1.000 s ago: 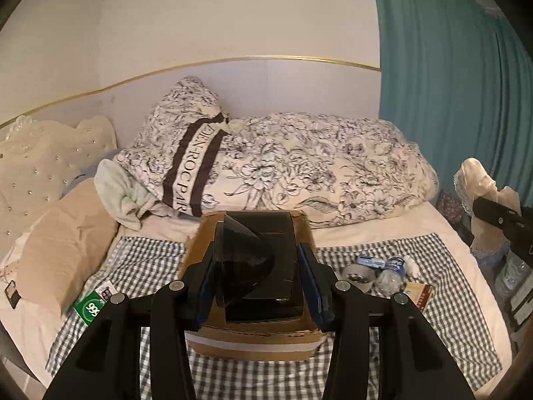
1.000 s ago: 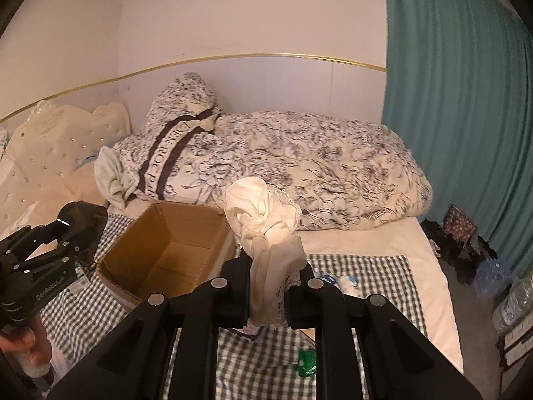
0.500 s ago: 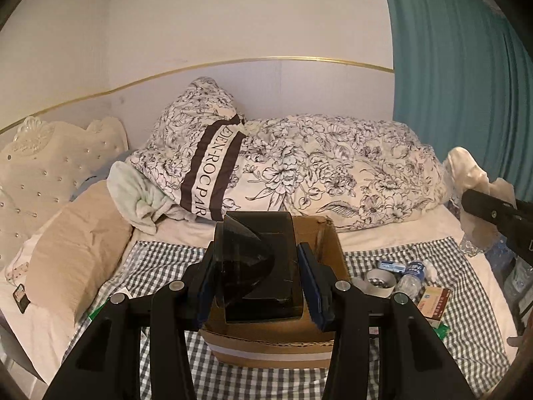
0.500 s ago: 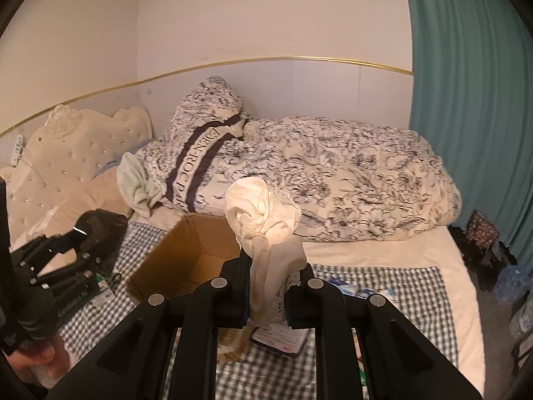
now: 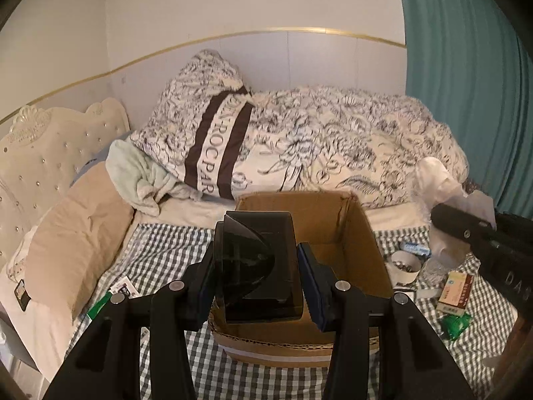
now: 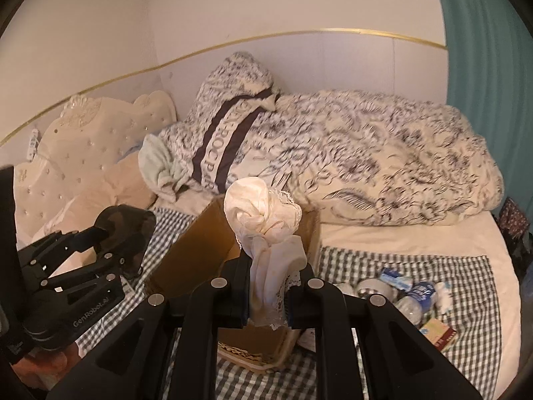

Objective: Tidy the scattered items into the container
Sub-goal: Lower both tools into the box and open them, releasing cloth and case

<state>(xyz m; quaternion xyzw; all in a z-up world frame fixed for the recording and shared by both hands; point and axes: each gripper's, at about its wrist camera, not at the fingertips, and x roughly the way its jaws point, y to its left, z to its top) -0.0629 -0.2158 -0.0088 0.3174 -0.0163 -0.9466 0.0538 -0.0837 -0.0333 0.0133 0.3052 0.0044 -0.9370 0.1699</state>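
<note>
1. The left gripper (image 5: pixel 258 266) is clamped on a dark smoky plastic box (image 5: pixel 258 276), its pads pressing both sides, and holds it over the near edge of the open cardboard box (image 5: pixel 359 233).
2. The right gripper (image 6: pixel 268 290) is squeezed tight on a bunched cream lace cloth (image 6: pixel 263 220), which stands up above its fingers in front of the same cardboard box.
3. The cardboard box sits on a checked blanket (image 5: pixel 160 250) spread over the bed; its inside looks empty, though the held things hide much of it.
4. To the right of the box lie a tape roll (image 5: pixel 404 266), a clear water bottle (image 6: pixel 414 298), a small carton (image 5: pixel 454 291) and a green packet (image 5: pixel 458 323).
5. Behind it, a floral duvet (image 5: pixel 333 140) is heaped against the wall.
</note>
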